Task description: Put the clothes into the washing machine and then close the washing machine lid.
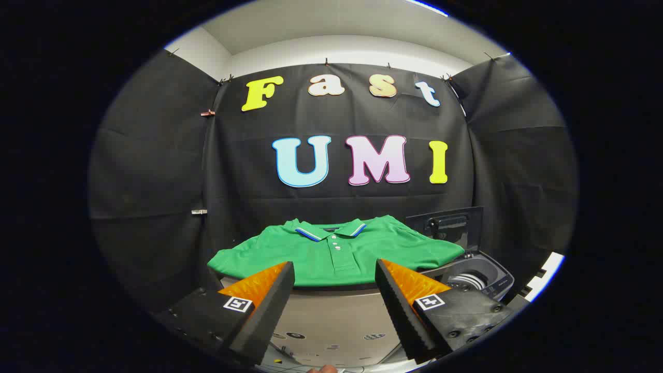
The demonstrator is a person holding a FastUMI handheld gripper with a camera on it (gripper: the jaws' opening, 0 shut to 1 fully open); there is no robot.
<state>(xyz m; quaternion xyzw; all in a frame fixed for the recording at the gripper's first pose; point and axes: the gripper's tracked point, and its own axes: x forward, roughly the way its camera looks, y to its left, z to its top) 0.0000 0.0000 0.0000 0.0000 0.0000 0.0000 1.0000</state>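
Note:
A green polo shirt (pixel 336 251) with a blue-and-white striped collar lies spread flat on a table (pixel 331 292), beyond my fingers. To its right stands a small grey washing machine (pixel 479 277) with its dark lid (pixel 448 225) raised upright and the drum opening showing. My gripper (pixel 334 272) is open, short of the table and above its near edge. Nothing sits between its two black, orange-backed fingers (pixel 269 300).
The table's front face drops away below the fingers, with small round marks on the floor (pixel 331 336) beneath. Black cloth walls close the booth behind and on both sides. A white-edged strip (pixel 546 272) shows past the washing machine on the right.

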